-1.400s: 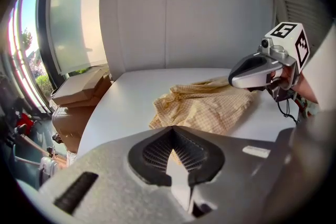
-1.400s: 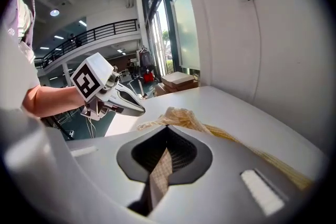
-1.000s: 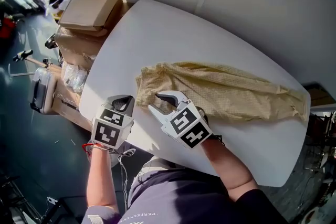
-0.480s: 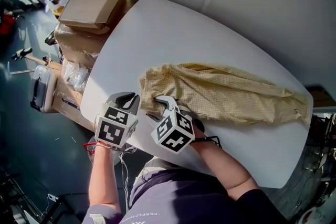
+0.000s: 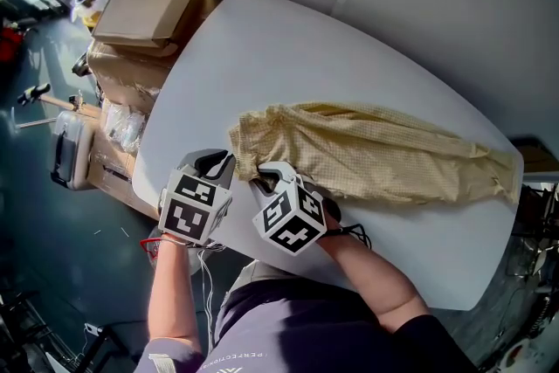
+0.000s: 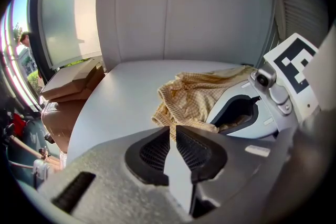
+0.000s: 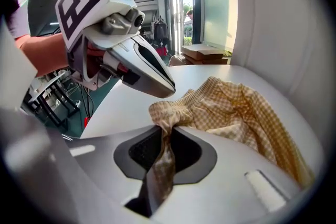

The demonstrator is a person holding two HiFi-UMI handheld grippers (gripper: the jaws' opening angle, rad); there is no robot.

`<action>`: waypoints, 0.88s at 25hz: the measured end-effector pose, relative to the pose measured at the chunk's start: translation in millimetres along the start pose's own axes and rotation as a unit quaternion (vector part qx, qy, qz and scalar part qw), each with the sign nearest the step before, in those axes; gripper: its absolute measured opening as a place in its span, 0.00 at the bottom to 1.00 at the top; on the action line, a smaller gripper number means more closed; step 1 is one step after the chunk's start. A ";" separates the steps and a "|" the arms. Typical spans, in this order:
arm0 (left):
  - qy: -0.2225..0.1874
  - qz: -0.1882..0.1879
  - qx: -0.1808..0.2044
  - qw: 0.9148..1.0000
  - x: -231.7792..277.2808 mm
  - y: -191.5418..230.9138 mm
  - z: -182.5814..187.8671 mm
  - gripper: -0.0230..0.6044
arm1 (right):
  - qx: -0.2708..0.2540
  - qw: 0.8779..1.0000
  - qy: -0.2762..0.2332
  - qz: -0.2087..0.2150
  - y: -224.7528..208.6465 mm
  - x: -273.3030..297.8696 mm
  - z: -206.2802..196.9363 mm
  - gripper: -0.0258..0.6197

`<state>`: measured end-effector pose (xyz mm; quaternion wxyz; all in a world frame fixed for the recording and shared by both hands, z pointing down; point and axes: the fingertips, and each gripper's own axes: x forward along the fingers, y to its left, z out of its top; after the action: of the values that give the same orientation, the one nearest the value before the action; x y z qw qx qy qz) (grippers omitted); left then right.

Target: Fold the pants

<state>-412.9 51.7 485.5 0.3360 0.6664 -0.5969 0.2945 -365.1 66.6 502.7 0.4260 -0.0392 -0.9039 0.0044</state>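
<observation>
The pants, likely soft and light, lie across the table; your right gripper has just clamped the waistband, the left gripper has just eased apart, empty at its edge, so pinch there.

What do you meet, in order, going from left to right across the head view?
Cardboard box → left gripper → right gripper, whose jaws have just closed on the pants → the pants' cuff end.
</observation>
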 end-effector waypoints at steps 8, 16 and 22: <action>0.002 0.019 0.013 1.000 -8.0 0.6 7.4 0.10 | 0.096 0.992 -0.081 0.029 -2.7 -33.8 16.0 0.09; -0.012 0.027 0.039 0.999 -12.8 -23.6 34.0 0.10 | 0.153 0.973 -0.174 -0.006 -36.7 -95.1 23.7 0.09; -0.025 0.011 0.086 0.996 4.8 -74.0 68.7 0.10 | 0.212 0.944 -0.250 -0.042 -70.0 -154.9 10.6 0.09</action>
<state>-339.4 -1.5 441.0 0.2594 0.6935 -0.5848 0.3313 -279.8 -14.5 379.7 0.1843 0.0925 -0.9603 0.1878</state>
